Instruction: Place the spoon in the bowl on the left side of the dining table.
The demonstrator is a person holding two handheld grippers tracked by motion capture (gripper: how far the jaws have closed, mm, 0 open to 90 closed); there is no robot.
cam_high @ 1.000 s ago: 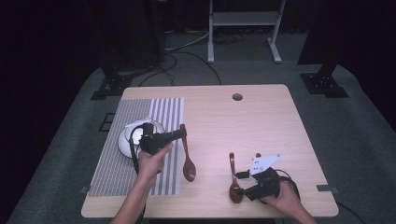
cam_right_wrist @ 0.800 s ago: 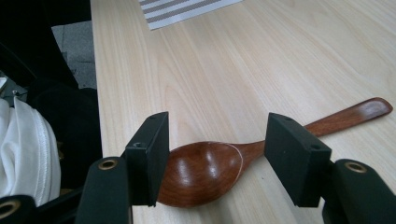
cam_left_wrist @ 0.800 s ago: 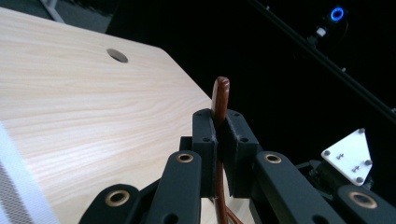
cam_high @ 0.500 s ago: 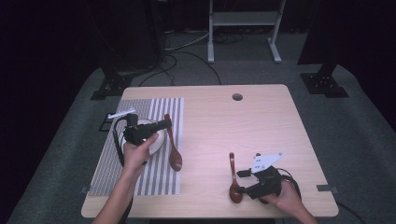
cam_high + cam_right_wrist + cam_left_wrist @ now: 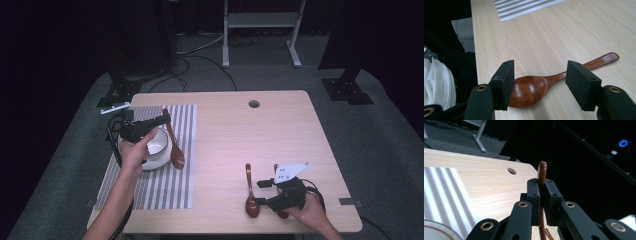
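High view overhead; tool views close, sharing table.

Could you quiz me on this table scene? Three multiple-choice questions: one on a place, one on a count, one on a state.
1. Where does the bowl sit?
A. on the striped mat
B. on bare wood
C. on the floor

2. How many spoons are there?
A. one
B. two
C. three

3. What are the right tongs doing?
A. clamping a spoon
C. standing open around the table spoon
B. holding the bowl

Answers: 1 A, stripes surround the bowl. 2 B, the left tongs grip the held spoon, another lies on the table. 3 C, both pads stand clear of it.
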